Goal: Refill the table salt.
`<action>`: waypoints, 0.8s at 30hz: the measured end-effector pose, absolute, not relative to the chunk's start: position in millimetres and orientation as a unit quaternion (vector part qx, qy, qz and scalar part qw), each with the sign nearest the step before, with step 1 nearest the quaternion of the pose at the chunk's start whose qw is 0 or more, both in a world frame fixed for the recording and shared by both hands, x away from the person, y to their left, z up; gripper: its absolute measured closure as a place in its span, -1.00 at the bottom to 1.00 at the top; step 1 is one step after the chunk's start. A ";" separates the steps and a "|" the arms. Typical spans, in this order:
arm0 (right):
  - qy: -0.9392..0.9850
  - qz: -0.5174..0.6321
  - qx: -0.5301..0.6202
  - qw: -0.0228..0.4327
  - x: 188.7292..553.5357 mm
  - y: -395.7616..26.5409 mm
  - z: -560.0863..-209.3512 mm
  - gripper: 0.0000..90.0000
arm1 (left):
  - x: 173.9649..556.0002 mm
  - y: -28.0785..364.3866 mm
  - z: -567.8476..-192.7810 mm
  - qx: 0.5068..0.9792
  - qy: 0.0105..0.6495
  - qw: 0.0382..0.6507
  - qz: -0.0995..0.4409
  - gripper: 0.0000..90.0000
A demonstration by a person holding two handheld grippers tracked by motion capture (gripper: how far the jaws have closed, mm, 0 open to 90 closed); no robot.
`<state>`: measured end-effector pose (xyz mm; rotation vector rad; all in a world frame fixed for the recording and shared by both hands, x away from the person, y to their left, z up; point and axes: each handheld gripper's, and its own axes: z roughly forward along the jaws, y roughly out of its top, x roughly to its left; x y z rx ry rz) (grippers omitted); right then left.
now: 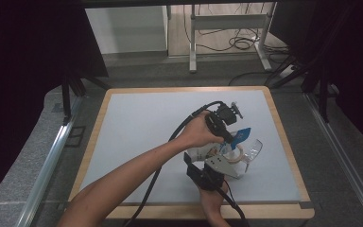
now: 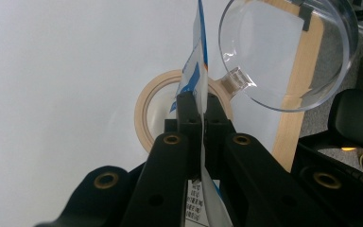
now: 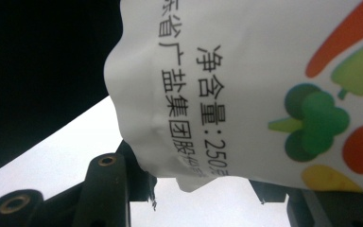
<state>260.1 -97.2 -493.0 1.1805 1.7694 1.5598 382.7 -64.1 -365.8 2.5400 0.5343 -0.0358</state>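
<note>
Bag position: the bag (image 1: 203, 152) sat right of centre in the high view, just left of the tape roll (image 1: 235, 154) and the clear bowl (image 1: 251, 150).
Left gripper: your left gripper (image 2: 202, 111) was pressed together on the bag's thin top edge (image 2: 196, 71), pinching it flat at mid-frame.
Right gripper: your right gripper (image 3: 208, 189) held its jaws part-spread around the bag's lower end (image 3: 246, 85) at the frame bottom; whether the pads pressed on it, you could not tell.
Risk, tear: pulling the two grippers apart hard would likely have ripped the seam unevenly and spilled the contents.
Risk, slip: the narrow pinch could have let go if you twisted.
Risk, collision: the bowl stood close and could have been knocked off the table (image 1: 137, 123).
</note>
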 end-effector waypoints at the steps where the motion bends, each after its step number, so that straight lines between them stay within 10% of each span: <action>1: 0.650 0.572 0.433 0.250 260.2 -97.2 -493.1 0.13 | 382.7 -64.0 -365.7 0.943 0.198 0.269 -0.013 1.00; 24: 0.652 0.570 0.429 0.256 260.0 -96.9 -493.3 0.13 | 382.0 -63.1 -365.4 0.941 0.198 0.273 -0.013 1.00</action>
